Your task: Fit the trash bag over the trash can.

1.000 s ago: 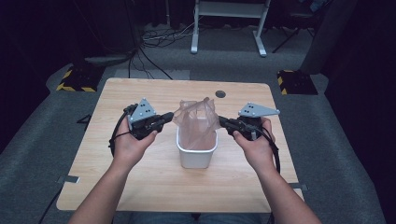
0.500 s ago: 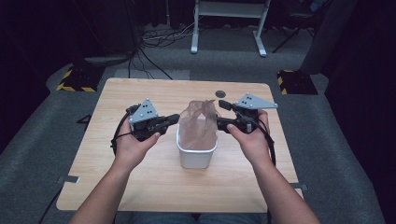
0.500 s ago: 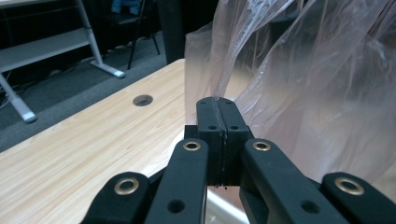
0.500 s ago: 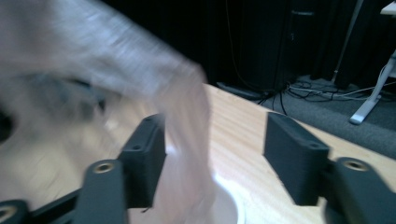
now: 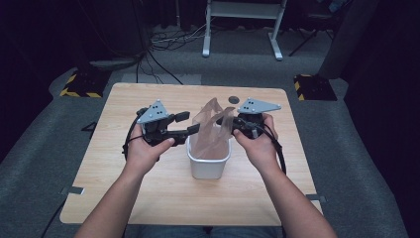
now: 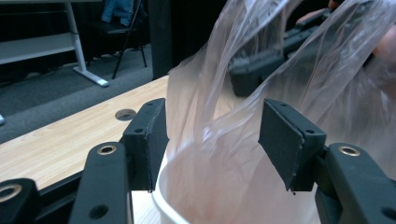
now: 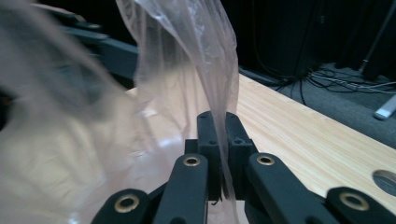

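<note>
Plastic bag [image 5: 212, 130] edge pinched in right claw [image 7: 219, 154]; left claw [image 6: 212, 140] just opened wide, seemingly untouched, above bin [image 5: 209, 167] rim.

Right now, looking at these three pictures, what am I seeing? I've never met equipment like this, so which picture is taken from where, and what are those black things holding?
No robot here: a person holds a pair of black two-jawed tongs in each hand. The high view looks down on a light wooden table. The other two pictures come from small cameras riding on the tongs, looking along their jaws.

On the table stands a small white plastic bin with a thin, clear pinkish plastic bag set in it.

The right tongs are shut on a strip of the bag's edge. The left tongs have just been opening: their jaws stand apart with bag film between them, the pads not pressing on it. It looks like the bag is being fitted into the bin as a liner.
</note>
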The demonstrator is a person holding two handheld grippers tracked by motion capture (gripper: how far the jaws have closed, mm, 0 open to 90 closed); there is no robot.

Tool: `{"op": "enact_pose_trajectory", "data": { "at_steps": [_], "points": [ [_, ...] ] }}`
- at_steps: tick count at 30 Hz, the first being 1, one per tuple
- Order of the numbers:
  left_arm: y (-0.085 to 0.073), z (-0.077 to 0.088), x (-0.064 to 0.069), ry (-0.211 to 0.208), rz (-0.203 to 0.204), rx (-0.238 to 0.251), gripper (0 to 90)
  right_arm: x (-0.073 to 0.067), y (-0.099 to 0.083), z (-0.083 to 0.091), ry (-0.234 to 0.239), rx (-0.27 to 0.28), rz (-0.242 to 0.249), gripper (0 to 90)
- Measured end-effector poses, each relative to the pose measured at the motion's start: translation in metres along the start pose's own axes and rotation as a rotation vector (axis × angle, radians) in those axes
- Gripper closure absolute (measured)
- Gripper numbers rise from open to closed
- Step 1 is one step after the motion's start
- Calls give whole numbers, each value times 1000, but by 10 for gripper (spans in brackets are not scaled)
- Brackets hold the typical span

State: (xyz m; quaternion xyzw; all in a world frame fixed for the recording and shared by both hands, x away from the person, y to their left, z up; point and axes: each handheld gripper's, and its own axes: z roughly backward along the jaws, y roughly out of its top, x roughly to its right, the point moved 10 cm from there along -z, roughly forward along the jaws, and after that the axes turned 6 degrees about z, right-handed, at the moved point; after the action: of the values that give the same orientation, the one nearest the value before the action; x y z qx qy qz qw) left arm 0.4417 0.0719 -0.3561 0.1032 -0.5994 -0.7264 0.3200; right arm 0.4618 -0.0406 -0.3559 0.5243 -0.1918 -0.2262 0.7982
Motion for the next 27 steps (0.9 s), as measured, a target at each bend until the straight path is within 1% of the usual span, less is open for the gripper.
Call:
{"op": "enact_pose_trajectory", "data": {
  "at_steps": [1, 2, 3, 4, 6, 7, 8, 10, 11, 14, 15, 16, 18, 19, 20, 21, 22, 23, 24, 25, 26, 27],
  "points": [
    [0, 0, 0, 0, 0, 0, 429, 0, 0, 0, 0, 0, 0, 889],
    [2, -3, 4, -36, 31, 6, 450, -4, 1, -2, 4, -2, 10, 887],
    [2, -5, 5, -46, 41, 1, 488, -6, 2, -3, 10, -3, 15, 887],
    [1, -6, 4, -48, 35, -10, 574, -9, 2, -4, 18, -3, 16, 887],
    [-2, -9, 1, -19, 25, -34, 715, -12, 2, -5, 33, -6, 20, 888],
    [-3, -8, -2, -2, 18, -43, 798, -12, 1, -4, 32, -8, 24, 888],
    [-4, -6, -6, 33, 10, -48, 833, -12, 1, -4, 30, -9, 25, 890],
    [-6, -2, -16, 97, -23, -60, 890, -6, -1, 1, 16, -14, 15, 898],
    [-7, 1, -20, 125, -42, -71, 897, -2, -3, 4, 4, -17, 10, 900],
    [-11, 8, -30, 177, -71, -95, 900, 12, -10, 12, -29, -34, -10, 900],
    [-12, 10, -34, 199, -94, -106, 900, 16, -13, 15, -39, -42, -17, 900],
    [-13, 11, -36, 211, -112, -120, 900, 19, -15, 17, -43, -49, -22, 900],
    [-16, 11, -36, 193, -125, -137, 899, 22, -20, 18, -32, -55, -38, 897],
    [-16, 11, -36, 193, -125, -137, 899, 23, -23, 18, -35, -62, -40, 897],
    [-19, 8, -38, 202, -156, -170, 896, 25, -25, 17, -38, -71, -40, 897],
    [-21, 6, -40, 212, -171, -187, 892, 26, -27, 16, -38, -76, -42, 896],
    [-22, 5, -42, 222, -178, -195, 885, 27, -29, 15, -41, -78, -44, 894],
    [-22, 5, -42, 222, -178, -195, 873, 27, -29, 15, -41, -78, -44, 894],
    [-24, 4, -46, 225, -171, -200, 873, 29, -30, 14, -45, -80, -47, 892],
    [-26, 3, -49, 219, -151, -204, 856, 34, -32, 12, -52, -81, -57, 880],
    [-26, 3, -49, 219, -151, -204, 852, 34, -32, 12, -52, -81, -57, 880],
    [-28, 2, -51, 219, -142, -206, 852, 36, -34, 11, -56, -82, -63, 875]
  ]
}}
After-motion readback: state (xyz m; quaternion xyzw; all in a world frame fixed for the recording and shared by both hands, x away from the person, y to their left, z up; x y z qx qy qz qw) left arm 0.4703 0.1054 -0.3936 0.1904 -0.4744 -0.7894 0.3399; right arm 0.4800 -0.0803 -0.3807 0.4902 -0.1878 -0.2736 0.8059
